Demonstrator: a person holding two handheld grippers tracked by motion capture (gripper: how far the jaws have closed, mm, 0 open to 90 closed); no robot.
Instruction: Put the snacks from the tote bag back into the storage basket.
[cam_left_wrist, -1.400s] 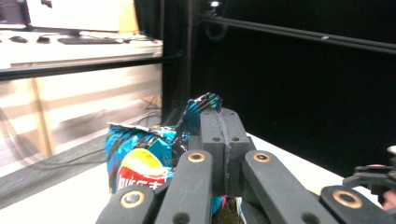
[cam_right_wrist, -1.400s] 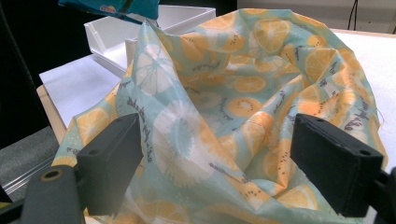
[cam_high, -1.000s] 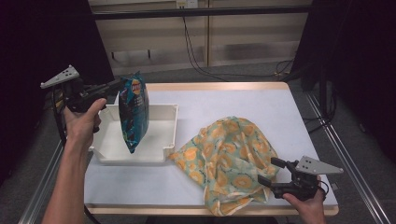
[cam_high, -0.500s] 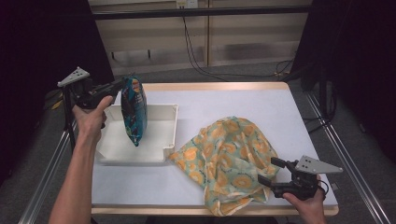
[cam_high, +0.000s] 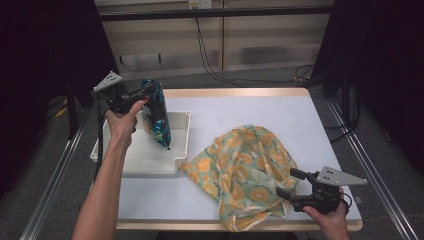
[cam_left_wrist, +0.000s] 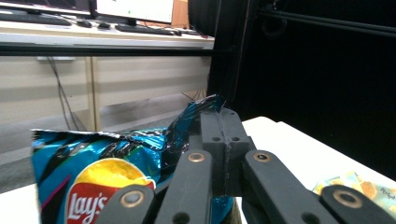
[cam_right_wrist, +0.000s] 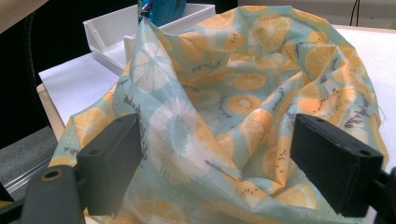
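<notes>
Left gripper (cam_high: 145, 93): upper left of the frame, jaws pinched tight on the chip bag's top edge.
Chip bag (cam_high: 156, 120): hangs over the white tray (cam_high: 182, 142).
Right gripper (cam_high: 292, 182): lower right, jaws wide, beside the fruit cloth (cam_high: 240, 165).

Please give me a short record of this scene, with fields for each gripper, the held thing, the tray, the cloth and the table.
left gripper: shut on the chip bag's top edge
chip bag: blue, hanging over the white tray, lower end inside it
white tray: on the table's left side
right gripper: open, jaws at the cloth's edge
cloth: orange-slice print, crumpled beside the tray
table: white top, wooden rim
</notes>
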